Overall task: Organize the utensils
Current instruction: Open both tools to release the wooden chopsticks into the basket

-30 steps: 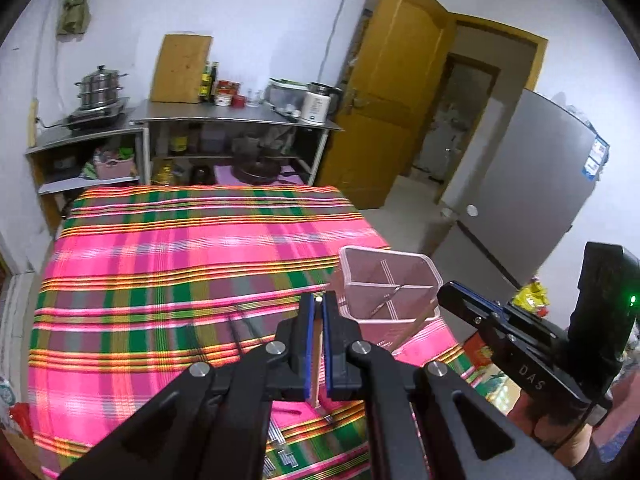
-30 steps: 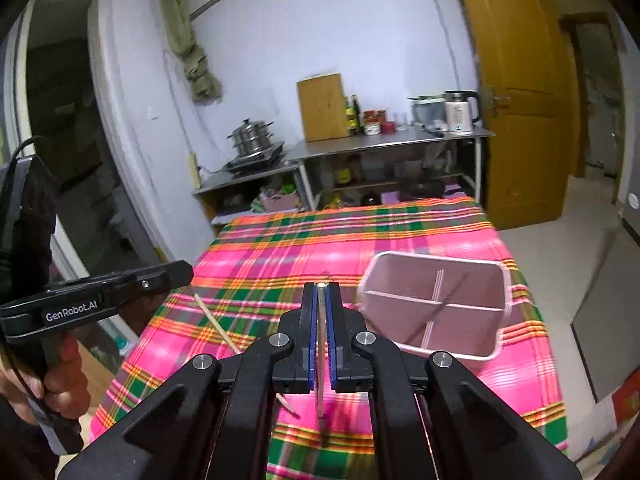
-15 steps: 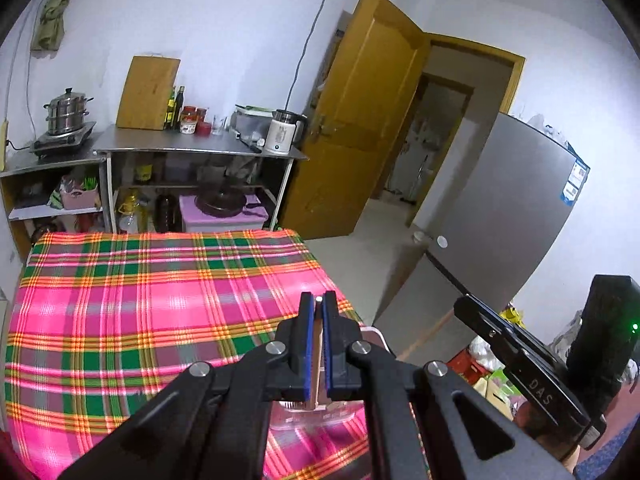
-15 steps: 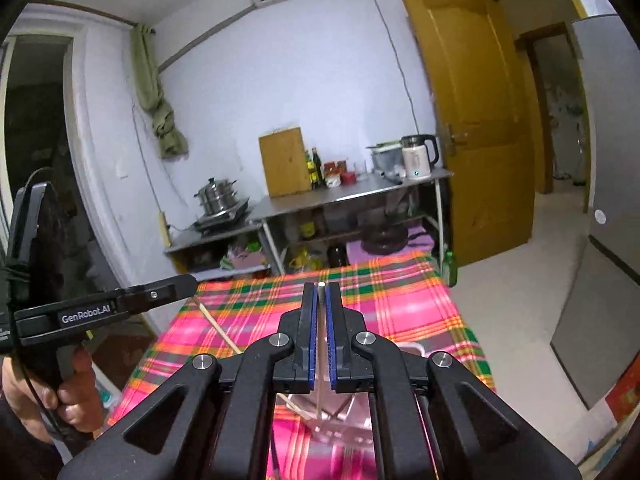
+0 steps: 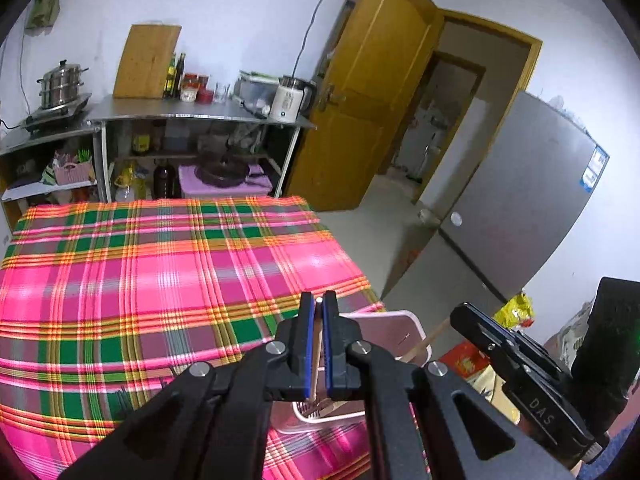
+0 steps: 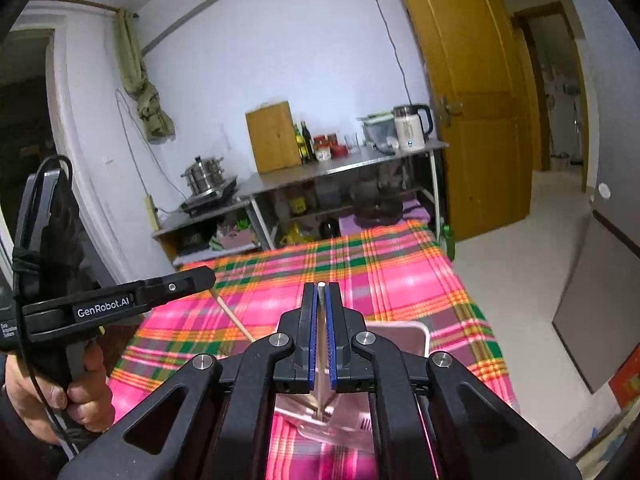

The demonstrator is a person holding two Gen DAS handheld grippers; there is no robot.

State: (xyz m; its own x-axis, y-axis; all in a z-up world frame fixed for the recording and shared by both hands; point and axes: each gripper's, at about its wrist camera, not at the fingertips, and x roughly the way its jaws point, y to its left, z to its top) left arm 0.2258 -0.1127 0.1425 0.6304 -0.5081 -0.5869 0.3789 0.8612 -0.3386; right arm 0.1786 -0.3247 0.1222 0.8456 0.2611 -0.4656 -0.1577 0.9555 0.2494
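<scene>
- Left gripper (image 5: 319,344): jaws closed on a wooden chopstick (image 5: 317,360). The stick runs lengthwise between the blue pads, its top end flush with the jaw tips and its lower end pointing down into the pink utensil holder (image 5: 396,332).
- Right gripper (image 6: 321,336): jaws closed on a metal chopstick (image 6: 321,340). It sits centred between the pads, round end showing at the jaw tips, lower end dipping into the same holder.
- Holder sits on the plaid tabletop (image 5: 160,272) near its right edge, directly under both sets of jaws. In the right wrist view its far rim (image 6: 400,326) shows beyond the jaws and its interior below them.
- Left wrist view: the right gripper comes in from the right side, its stick reaching over the holder's rim.
- Right wrist view: the left gripper comes in from the left, with the wooden stick slanting from its tip down toward the holder. A hand (image 6: 76,392) grips its handle.
- Cannot tell which compartment either stick is in; the gripper bodies hide the dividers.
- A dark fork (image 5: 124,398) lies on the cloth left of the holder, apart from both jaws.
</scene>
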